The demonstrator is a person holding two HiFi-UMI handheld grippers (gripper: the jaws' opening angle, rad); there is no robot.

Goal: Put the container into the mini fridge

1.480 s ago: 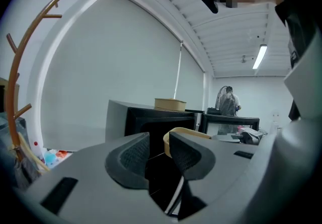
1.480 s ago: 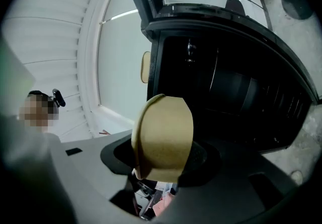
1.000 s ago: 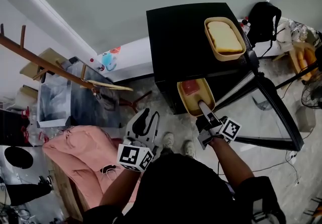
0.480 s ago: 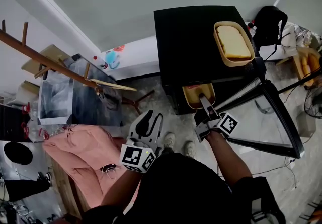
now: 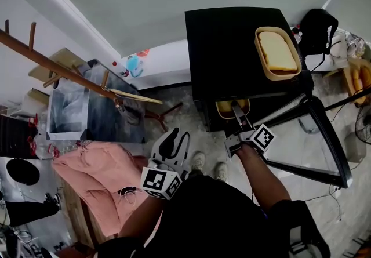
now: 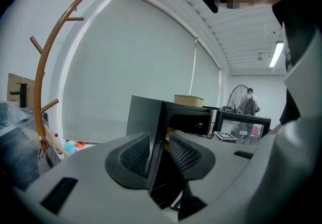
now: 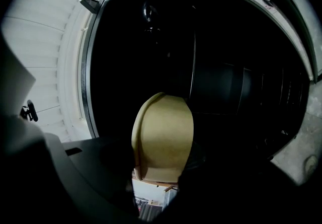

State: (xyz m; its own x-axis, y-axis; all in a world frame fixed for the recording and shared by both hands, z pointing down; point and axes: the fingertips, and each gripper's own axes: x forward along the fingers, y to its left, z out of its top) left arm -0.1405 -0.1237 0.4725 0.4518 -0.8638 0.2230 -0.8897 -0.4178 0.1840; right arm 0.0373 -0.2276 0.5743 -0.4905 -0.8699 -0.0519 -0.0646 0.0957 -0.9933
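A black mini fridge (image 5: 232, 48) stands ahead with its door (image 5: 316, 135) swung open to the right. My right gripper (image 5: 239, 119) is shut on a tan container (image 5: 232, 107), whose far end is under the fridge's top edge. In the right gripper view the container (image 7: 163, 137) sits between the jaws of the right gripper (image 7: 156, 182), inside the dark fridge cavity (image 7: 226, 67). A second tan container (image 5: 278, 53) holding something yellow rests on the fridge top. My left gripper (image 5: 168, 145) hangs back at the left, jaws slightly apart and empty; its view shows the left gripper (image 6: 160, 150) facing the fridge (image 6: 146, 117).
A wooden coat rack (image 5: 69, 71) and a glass-topped stand (image 5: 69, 112) are at the left, with pink cloth (image 5: 98, 175) below them. A black backpack (image 5: 319, 25) lies behind the fridge at the right. The person's shoes (image 5: 208, 164) are on the floor before the fridge.
The right gripper has pushed the tan container forward into the fridge, so less of it shows in the head view. The left gripper has stayed where it was.
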